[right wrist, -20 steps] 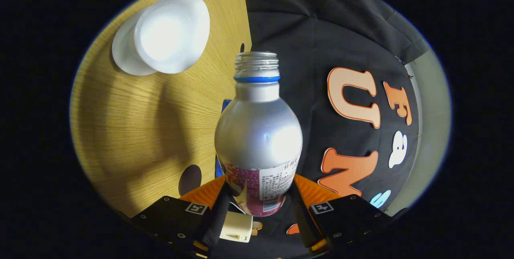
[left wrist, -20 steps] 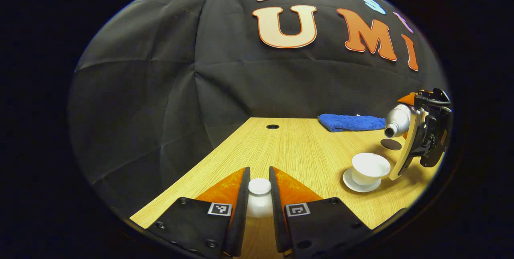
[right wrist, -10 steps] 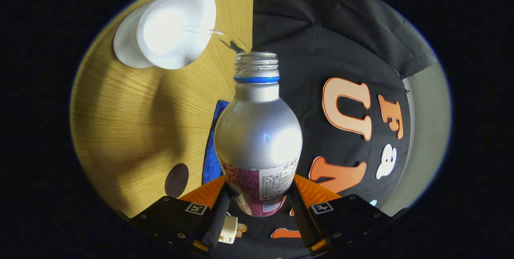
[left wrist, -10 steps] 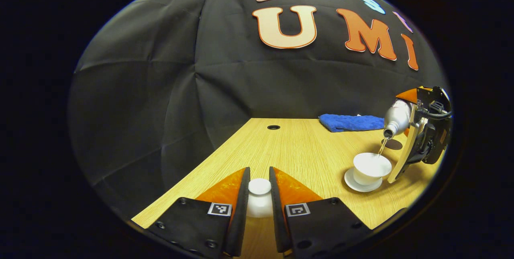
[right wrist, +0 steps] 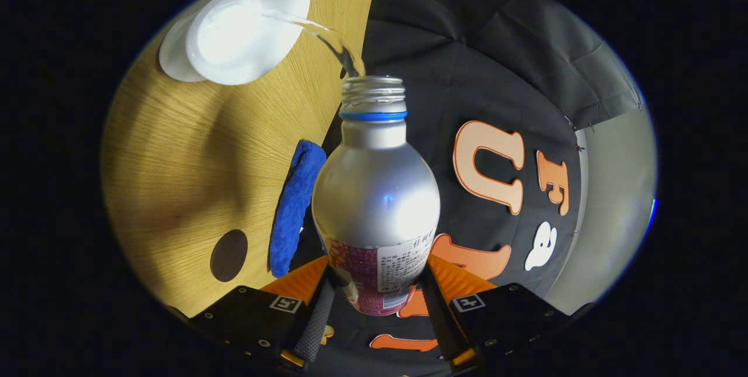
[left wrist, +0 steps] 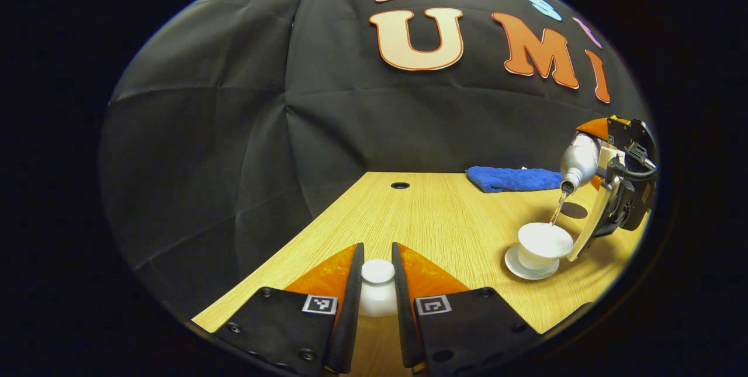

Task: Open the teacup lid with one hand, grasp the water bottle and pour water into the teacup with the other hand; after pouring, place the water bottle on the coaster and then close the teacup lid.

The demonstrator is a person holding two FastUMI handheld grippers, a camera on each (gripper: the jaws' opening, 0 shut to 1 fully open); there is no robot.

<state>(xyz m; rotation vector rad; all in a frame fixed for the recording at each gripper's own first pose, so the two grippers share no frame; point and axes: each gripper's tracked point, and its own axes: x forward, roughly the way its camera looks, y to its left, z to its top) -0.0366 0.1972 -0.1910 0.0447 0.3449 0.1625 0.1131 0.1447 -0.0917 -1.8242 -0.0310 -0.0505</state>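
Observation:
My left gripper [left wrist: 377,275] is shut on the knob of the white teacup lid [left wrist: 377,292], held low over the wooden table [left wrist: 432,219]. At the right of the left gripper view, the white teacup [left wrist: 543,244] stands uncovered on its saucer [left wrist: 526,269]. The right gripper [left wrist: 610,190] tips the silver water bottle [left wrist: 577,162] above it. In the right gripper view my right gripper [right wrist: 374,301] is shut on the water bottle [right wrist: 375,196]. A thin stream of water runs from its open neck into the teacup [right wrist: 242,35]. The dark round coaster [right wrist: 228,255] lies beside the cup.
A folded blue cloth [left wrist: 511,179] lies at the back of the table, near the coaster [left wrist: 572,210]; it is also in the right gripper view [right wrist: 295,201]. A small round hole [left wrist: 400,185] sits in the tabletop near the booth wall.
The right gripper has tilted the bottle further. Water began to run half a second ago and is now a steady stream into the cup. My left gripper has stayed still with the lid.

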